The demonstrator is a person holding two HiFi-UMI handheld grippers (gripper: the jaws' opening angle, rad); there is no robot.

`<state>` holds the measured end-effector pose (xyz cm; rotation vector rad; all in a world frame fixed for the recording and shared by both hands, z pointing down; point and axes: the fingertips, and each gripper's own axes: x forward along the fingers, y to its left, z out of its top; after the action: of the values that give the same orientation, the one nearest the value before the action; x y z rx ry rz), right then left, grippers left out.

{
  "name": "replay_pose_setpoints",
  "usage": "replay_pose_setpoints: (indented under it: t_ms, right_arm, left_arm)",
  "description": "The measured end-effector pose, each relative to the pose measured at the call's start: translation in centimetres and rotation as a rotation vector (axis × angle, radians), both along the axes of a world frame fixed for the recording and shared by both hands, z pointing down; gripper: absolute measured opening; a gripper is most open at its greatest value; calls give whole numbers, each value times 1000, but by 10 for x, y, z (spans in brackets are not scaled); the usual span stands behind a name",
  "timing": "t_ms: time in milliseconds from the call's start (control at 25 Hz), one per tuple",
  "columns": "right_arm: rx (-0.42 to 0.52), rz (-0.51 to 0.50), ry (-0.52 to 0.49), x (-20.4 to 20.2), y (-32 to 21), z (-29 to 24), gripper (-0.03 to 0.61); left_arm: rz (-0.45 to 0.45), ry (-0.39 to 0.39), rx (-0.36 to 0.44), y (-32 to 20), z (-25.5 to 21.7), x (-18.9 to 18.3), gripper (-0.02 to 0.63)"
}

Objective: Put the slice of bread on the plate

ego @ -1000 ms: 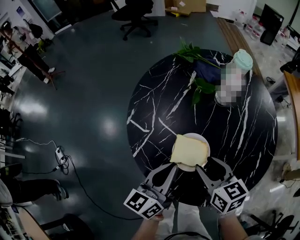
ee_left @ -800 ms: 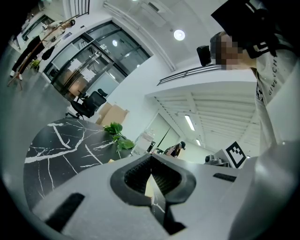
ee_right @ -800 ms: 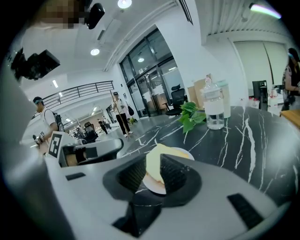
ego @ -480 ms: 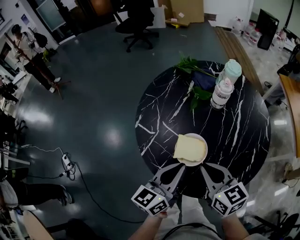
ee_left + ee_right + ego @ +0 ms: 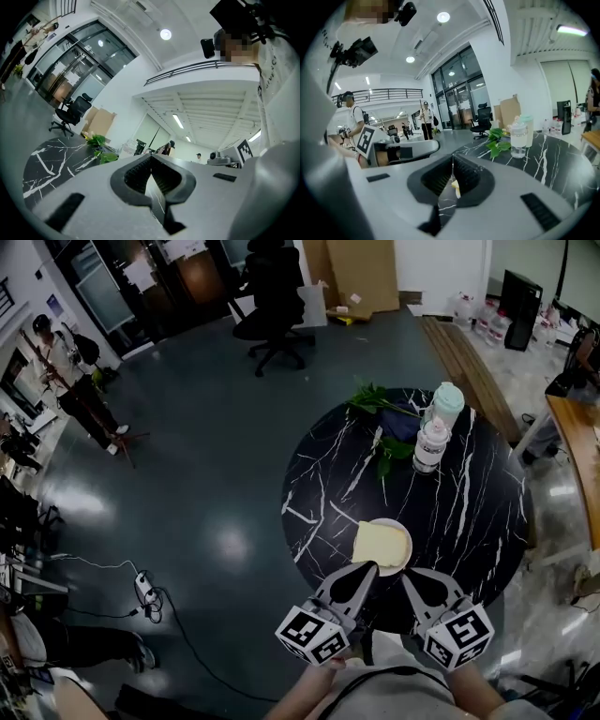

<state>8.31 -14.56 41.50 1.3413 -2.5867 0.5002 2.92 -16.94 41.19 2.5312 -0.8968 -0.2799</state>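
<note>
A pale yellow slice of bread (image 5: 381, 544) lies flat on the small white plate (image 5: 401, 564) near the front edge of the round black marble table (image 5: 469, 512). My left gripper (image 5: 368, 568) and right gripper (image 5: 410, 576) hang side by side just in front of the plate, clear of it and close to my body. Both are shut and hold nothing. The left gripper view has its jaws (image 5: 151, 161) meeting at the tip. In the right gripper view the jaws (image 5: 453, 159) are closed, and a sliver of the bread (image 5: 455, 187) shows beyond them.
At the table's far side stand a clear bottle (image 5: 430, 446) and a green-capped bottle (image 5: 448, 401) beside leafy greens (image 5: 380, 401). Beyond are an office chair (image 5: 272, 287) and cardboard (image 5: 361, 273). A person (image 5: 70, 371) stands far left. A power strip and cable (image 5: 145, 592) lie on the floor.
The head view has risen, so the table looks smaller and farther. Both grippers have drawn back from the plate's edge toward me. The bread stays on the plate.
</note>
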Motion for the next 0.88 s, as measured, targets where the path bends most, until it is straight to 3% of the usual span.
replay_pose_setpoints:
  t_ms: [360,880]
  right_arm:
    - [57,-1,18,-1,7,-29,12]
    - [74,13,17,1,-1,-35,11]
  left_arm:
    - [53,-1,78,-4,-30,13,9]
    - [34,7,72,-7,-32,5,8]
